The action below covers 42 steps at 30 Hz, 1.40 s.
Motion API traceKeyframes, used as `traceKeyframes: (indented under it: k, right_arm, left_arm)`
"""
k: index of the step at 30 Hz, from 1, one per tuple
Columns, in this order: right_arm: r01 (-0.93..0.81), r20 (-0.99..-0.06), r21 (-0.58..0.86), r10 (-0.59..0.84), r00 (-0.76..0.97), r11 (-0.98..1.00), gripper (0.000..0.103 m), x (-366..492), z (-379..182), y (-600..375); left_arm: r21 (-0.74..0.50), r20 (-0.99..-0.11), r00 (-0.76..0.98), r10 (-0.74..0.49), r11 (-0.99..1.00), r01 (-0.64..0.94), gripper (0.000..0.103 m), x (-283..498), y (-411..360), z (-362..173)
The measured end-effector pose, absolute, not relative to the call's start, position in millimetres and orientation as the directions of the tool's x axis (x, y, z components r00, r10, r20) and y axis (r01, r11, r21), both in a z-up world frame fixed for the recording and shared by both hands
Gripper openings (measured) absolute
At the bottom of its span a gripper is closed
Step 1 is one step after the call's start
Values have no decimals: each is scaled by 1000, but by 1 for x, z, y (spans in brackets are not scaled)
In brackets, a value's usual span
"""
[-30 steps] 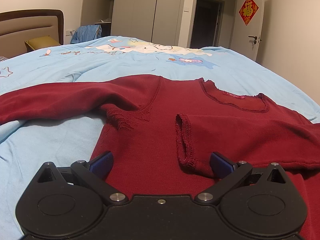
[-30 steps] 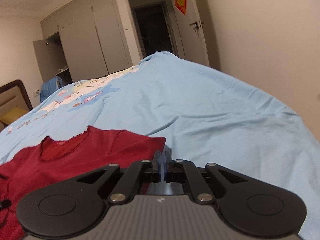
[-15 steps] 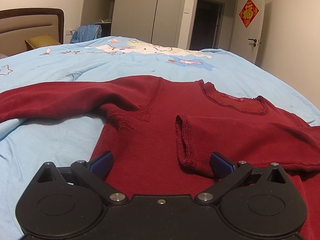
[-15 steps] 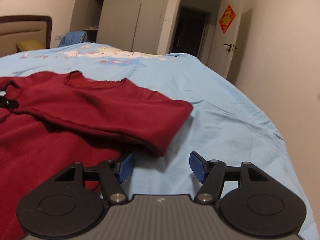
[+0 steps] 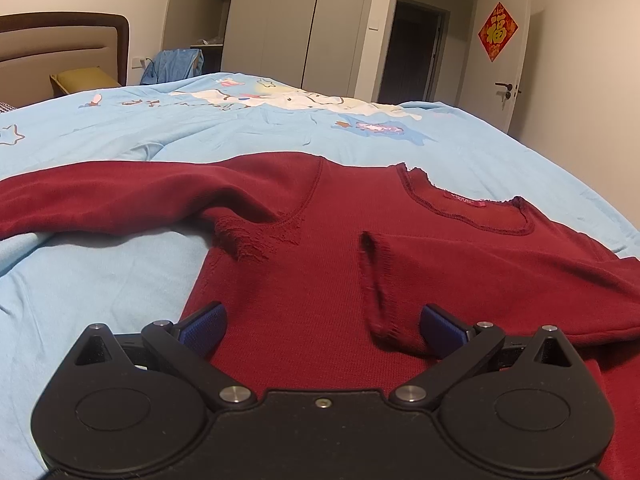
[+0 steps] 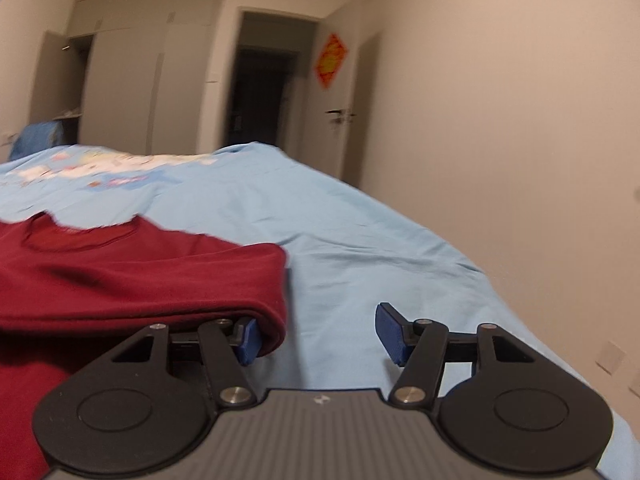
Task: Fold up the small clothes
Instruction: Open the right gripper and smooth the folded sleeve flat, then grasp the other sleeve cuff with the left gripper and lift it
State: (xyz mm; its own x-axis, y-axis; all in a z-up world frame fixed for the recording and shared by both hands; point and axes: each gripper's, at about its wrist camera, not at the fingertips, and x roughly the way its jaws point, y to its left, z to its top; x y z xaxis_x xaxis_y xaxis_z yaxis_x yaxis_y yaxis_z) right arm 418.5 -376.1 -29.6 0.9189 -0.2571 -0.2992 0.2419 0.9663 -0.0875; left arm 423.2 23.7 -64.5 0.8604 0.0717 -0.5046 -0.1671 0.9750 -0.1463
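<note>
Bedroom, light blue bedspread [image 5: 120,280]. Red sweater [image 5: 320,280] lay flat, unfolded sleeve [image 5: 100,204] running leftward. Left tool [image 5: 320,326] nearer, spread wide, empty. Right tool [image 6: 316,336] likewise agape at folded edge.

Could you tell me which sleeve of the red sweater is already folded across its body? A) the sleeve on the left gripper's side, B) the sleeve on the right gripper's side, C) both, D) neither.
B: on the red sweater that sleeve lies across the chest, while the other sleeve stretches out over the blue bedspread.
</note>
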Motion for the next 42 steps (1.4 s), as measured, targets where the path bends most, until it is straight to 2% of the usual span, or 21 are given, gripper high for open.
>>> traceKeyframes:
  k: [4, 9, 12, 15, 19, 25, 31, 37, 42]
  right_arm:
    - [247, -375, -67, -254, 892, 967, 64, 429, -40, -385]
    - [233, -384, -80, -246, 890, 969, 67, 432, -41, -385]
    - [239, -389, -71, -247, 888, 969, 77, 429, -41, -384]
    - [220, -403, -27, -212, 891, 975, 92, 422, -38, -389]
    - [182, -422, 47, -146, 895, 982, 103, 399, -31, -397]
    - [66, -438, 124, -5, 899, 990, 103, 365, -15, -392]
    - [-169, -412, 176, 229, 882, 970, 103, 347, 1, -352]
    - [-383, -380, 162, 416, 826, 909, 103, 337, -2, -299]
    - [-455, -373, 99, 457, 807, 885, 103, 327, -19, -273]
  left_arm:
    - [-151, -503, 862, 68, 975, -165, 103, 423, 25, -65]
    - [-150, -504, 861, 69, 975, -165, 103, 423, 25, -66]
    - [-150, -503, 861, 68, 975, -165, 103, 423, 26, -66]
    - [-151, -503, 861, 67, 975, -165, 103, 423, 25, -66]
    - [-155, -501, 863, 66, 974, -164, 103, 423, 26, -66]
    - [-192, -493, 869, 44, 968, -158, 102, 422, 32, -65]
    - [-304, -505, 863, -13, 938, -164, 102, 397, 63, -38]
    - [-359, -536, 837, 107, 869, -341, 102, 362, 143, -14]
    - [-351, -569, 789, 233, 799, -488, 102, 345, 222, -7]
